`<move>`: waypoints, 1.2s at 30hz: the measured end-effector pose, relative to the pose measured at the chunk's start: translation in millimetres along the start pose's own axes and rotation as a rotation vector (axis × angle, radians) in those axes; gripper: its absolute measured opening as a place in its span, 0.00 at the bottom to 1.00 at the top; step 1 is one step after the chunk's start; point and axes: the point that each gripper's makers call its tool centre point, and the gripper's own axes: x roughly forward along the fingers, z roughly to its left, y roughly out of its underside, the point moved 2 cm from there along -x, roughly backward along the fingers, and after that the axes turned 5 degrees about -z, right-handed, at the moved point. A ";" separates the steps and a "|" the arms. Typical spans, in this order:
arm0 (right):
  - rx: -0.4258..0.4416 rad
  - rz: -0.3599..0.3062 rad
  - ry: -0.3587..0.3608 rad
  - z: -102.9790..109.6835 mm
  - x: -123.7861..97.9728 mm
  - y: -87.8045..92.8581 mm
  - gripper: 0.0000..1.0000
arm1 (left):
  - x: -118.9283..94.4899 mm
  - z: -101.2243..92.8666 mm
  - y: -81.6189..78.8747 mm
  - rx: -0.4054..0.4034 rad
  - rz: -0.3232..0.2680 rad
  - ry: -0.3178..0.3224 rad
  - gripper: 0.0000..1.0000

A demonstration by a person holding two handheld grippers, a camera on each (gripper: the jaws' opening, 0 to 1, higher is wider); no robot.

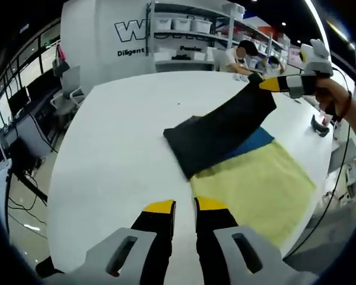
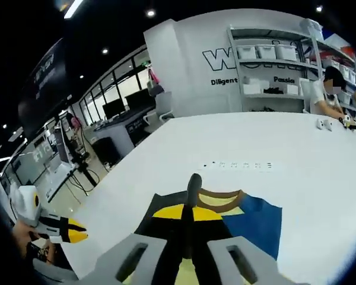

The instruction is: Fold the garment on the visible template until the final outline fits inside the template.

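Observation:
A dark garment lies across a template with a yellow panel and a blue panel on the white table. In the left gripper view my right gripper comes in from the upper right, shut on the garment's far edge and holding it lifted. In the right gripper view that gripper pinches a ridge of dark cloth between its yellow tips, with a brown collar band and the blue panel beyond. My left gripper hovers over bare table short of the garment, jaws apart and holding nothing; it also shows low left.
A small dark object sits near the table's right edge, and small white items lie at the far side. Shelving with white bins and a seated person stand behind. Desks with monitors line the left.

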 end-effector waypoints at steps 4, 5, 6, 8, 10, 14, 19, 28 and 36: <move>0.041 0.029 0.038 -15.1 -6.6 15.7 0.00 | 2.8 2.2 3.2 0.002 0.013 -0.007 0.13; 0.052 0.035 0.047 -18.6 -7.6 18.9 0.00 | 3.4 2.7 3.7 0.003 0.014 -0.008 0.13; 0.061 0.046 0.062 -25.2 -8.3 23.6 0.00 | 4.5 3.6 4.6 0.003 0.018 -0.012 0.13; 0.067 0.054 0.076 -34.4 -7.8 30.2 0.00 | 6.2 4.1 5.5 0.011 0.022 -0.015 0.14; 0.077 0.074 0.079 -42.0 -5.2 39.4 0.00 | 9.3 3.9 6.9 0.015 0.029 -0.017 0.14; 0.093 0.119 0.079 -53.4 -0.6 59.7 0.00 | 14.7 1.4 7.9 0.024 0.037 -0.010 0.15; 0.100 0.150 0.076 -66.6 2.7 78.2 0.00 | 30.3 0.7 4.0 0.034 0.025 -0.019 0.19; 0.131 0.171 0.079 -82.4 4.8 96.9 0.00 | 72.3 -10.7 -5.0 0.103 -0.006 0.023 0.27; 0.153 0.154 0.070 -88.4 5.5 94.8 0.00 | 107.9 -10.5 6.5 0.185 0.027 0.043 0.25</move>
